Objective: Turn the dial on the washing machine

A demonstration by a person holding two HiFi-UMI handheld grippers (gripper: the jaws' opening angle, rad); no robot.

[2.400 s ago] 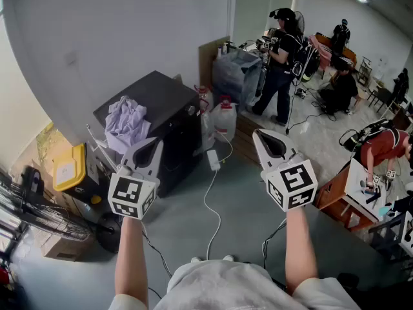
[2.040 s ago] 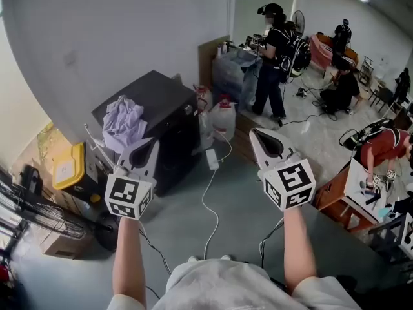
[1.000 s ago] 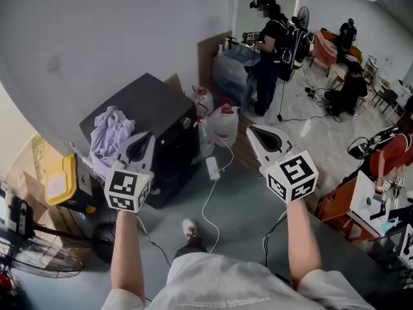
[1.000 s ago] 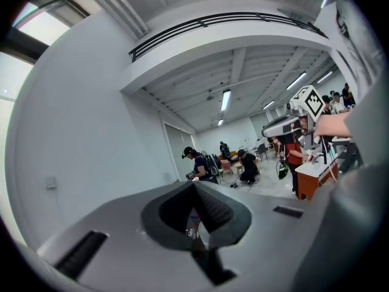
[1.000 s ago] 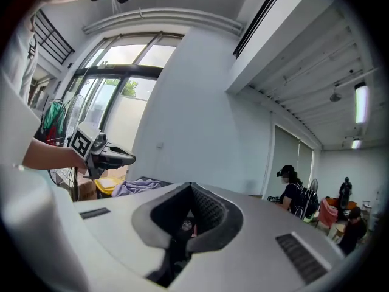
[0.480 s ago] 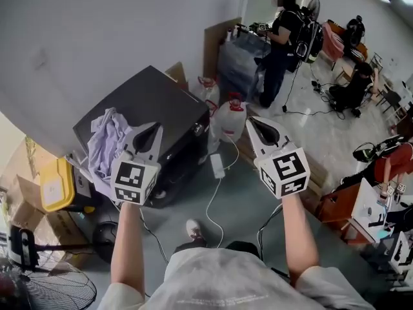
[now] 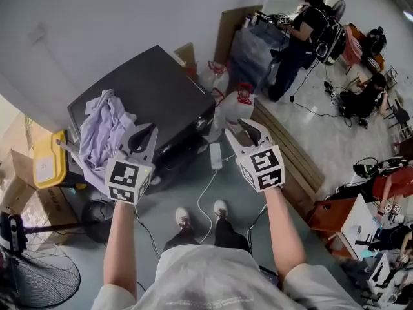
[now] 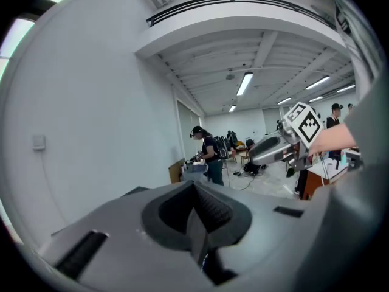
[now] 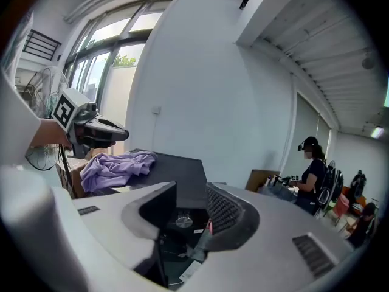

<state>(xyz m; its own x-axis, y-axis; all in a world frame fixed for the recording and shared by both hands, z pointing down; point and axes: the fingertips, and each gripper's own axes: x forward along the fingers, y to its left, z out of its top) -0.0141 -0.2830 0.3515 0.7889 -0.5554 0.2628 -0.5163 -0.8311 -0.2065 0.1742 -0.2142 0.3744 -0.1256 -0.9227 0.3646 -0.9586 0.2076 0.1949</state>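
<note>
we see right gripper [image 7: 249, 129] opening, empty, open room before washer [image 7: 155, 89] front edge | left gripper [image 7: 143, 136] jaws together, empty, cloth [image 7: 97, 128] near | dial [image 9: 184, 222] small, dim, well ahead past right jaws

Grey floor [image 7: 80, 243]: black washing machine [image 7: 155, 89], white jug [image 7: 232, 108], cable [image 7: 208, 185]; lilac cloth [image 7: 103, 128], perhaps garment, atop machine.

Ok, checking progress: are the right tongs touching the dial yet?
Apart. The right gripper view shows the dial small and far off between the opening right tongs, which hold nothing.
</note>
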